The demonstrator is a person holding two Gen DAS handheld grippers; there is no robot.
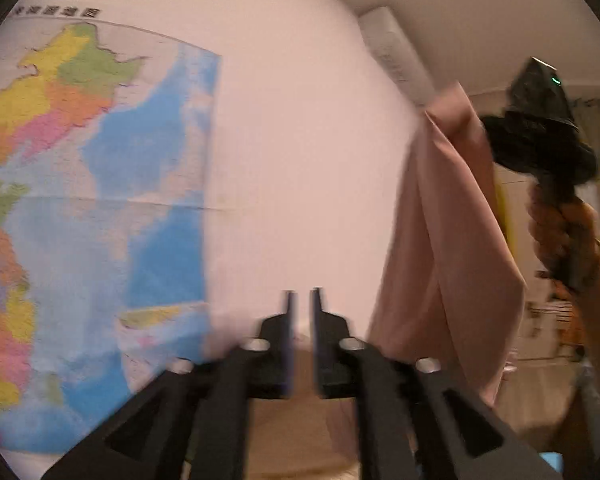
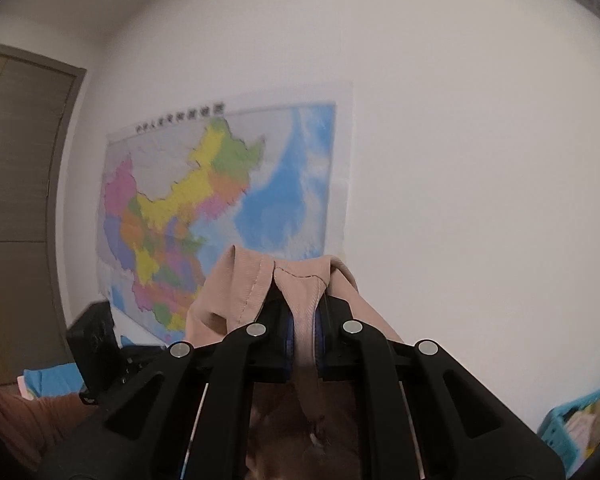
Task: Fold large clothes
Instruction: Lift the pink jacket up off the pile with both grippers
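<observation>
- Two hand-held grippers are pointing level toward a pale wall (image 2: 460,160) with a coloured map (image 1: 92,208) pinned to it.
- The right gripper (image 2: 303,322) is clamping a bunched fold of the pink garment (image 2: 300,288); its jaws are standing nearly together, with the cloth pressed between the blue pads and spilling over the fingertips to either side.
- Seen from the left wrist camera, that same garment is hanging down in long folds at the right of the view, high up in front of the wall, with its top edge at the right gripper, which is being gripped around its handle by the person's right hand (image 1: 560,236).
- The left gripper (image 1: 303,300) is standing at a narrow gap, its jaws slightly apart, with nothing between them; only bare wall is showing through the gap.
- The garment is hanging just to the right of the left gripper's fingers (image 1: 288,312), not touching them as far as the blurred view is showing.
- A white air conditioner (image 1: 396,52) is sitting high on the wall above the garment.
- A brown door (image 2: 16,200) is standing at the left of the right wrist view, and a blue basket (image 2: 572,428) is showing at its lower right edge.
</observation>
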